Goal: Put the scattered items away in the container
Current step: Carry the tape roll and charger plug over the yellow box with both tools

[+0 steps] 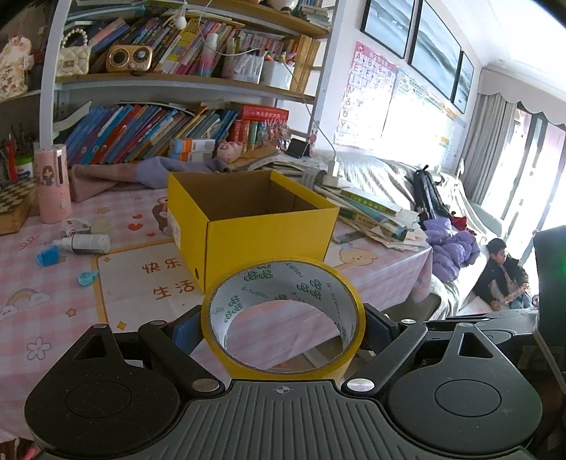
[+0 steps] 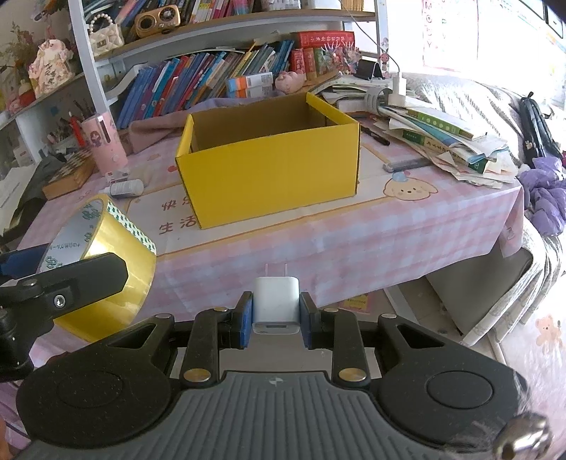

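Still loose on the cloth at far left lie a bottle and blue bits, then the left gripper grasps the tape, the box looks empty so far, and the right gripper pinches the charger.

Bookshelf, white frame, packed with books, behind table under pink checked tablecloth. Framed pictures and alphabet poster on wall. Grey curtains beside bright window.
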Available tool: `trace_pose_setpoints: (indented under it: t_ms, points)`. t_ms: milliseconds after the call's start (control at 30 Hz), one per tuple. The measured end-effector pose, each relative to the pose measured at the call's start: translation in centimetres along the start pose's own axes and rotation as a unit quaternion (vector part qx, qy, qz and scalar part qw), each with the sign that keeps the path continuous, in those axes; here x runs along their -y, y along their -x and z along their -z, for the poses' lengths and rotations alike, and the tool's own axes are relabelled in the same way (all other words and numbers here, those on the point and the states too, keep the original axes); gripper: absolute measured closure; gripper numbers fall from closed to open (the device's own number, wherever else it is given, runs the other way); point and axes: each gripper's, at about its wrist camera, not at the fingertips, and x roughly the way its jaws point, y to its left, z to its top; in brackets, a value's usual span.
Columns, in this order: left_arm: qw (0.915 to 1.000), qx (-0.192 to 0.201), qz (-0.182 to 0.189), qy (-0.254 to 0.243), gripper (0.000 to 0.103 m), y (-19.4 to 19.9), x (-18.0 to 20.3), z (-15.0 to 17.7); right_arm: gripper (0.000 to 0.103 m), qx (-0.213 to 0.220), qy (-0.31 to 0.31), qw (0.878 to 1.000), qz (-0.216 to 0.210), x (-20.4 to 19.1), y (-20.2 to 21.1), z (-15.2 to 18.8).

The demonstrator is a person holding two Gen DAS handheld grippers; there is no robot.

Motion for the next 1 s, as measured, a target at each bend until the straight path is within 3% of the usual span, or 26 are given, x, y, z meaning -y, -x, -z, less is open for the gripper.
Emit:
trace_pose_setpoints:
  t_ms: [1000]
  points:
    - [0.9996, 0.012, 0.01, -0.023, 0.012, -2.6, 0.2, -1.9, 0.078, 0.009, 0.002, 1.0, 0.005, 0.9, -1.9, -2.3]
